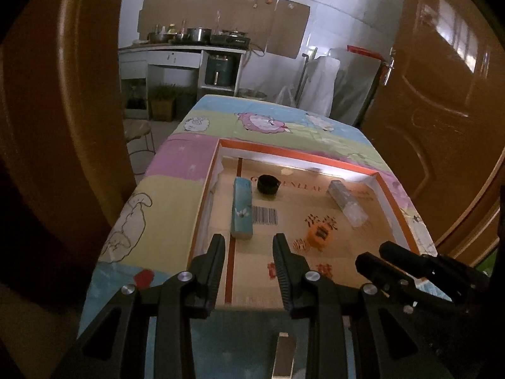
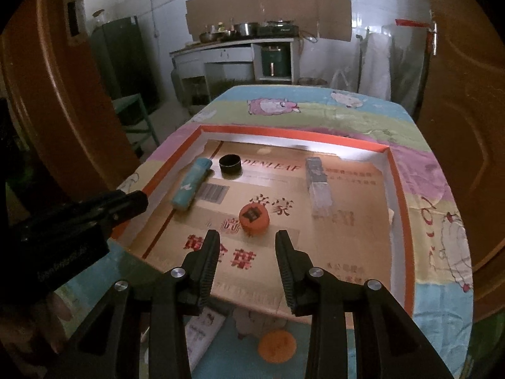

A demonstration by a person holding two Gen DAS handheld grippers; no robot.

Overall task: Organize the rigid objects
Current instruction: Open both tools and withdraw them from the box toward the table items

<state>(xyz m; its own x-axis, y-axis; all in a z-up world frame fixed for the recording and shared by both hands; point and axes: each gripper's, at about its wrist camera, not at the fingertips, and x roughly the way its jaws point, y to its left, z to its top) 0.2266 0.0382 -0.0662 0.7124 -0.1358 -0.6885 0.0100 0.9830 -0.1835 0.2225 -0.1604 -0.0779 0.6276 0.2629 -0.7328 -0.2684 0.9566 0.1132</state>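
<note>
A shallow cardboard box with an orange rim [image 1: 303, 153] [image 2: 398, 189] lies on the table. In it are a light blue box [image 1: 242, 209] [image 2: 191, 187], a black ring [image 1: 267, 184] [image 2: 230, 164], an orange round object [image 1: 319, 235] [image 2: 254, 218] and a grey-and-clear stick-shaped pack [image 1: 347, 202] [image 2: 318, 186]. My left gripper [image 1: 249, 243] is open and empty above the box's near edge, just short of the blue box. My right gripper [image 2: 247, 237] is open and empty, just short of the orange round object; it also shows in the left wrist view [image 1: 375, 255].
The table has a cartoon-print cloth [image 1: 176, 170] [image 2: 442, 195]. A flat orange disc [image 2: 277, 345] and a white packet [image 2: 202, 334] lie on the cloth near me, as does a small grey bar [image 1: 284, 357]. Brown doors [image 1: 442, 126] flank the table; a kitchen counter [image 2: 233, 47] stands behind.
</note>
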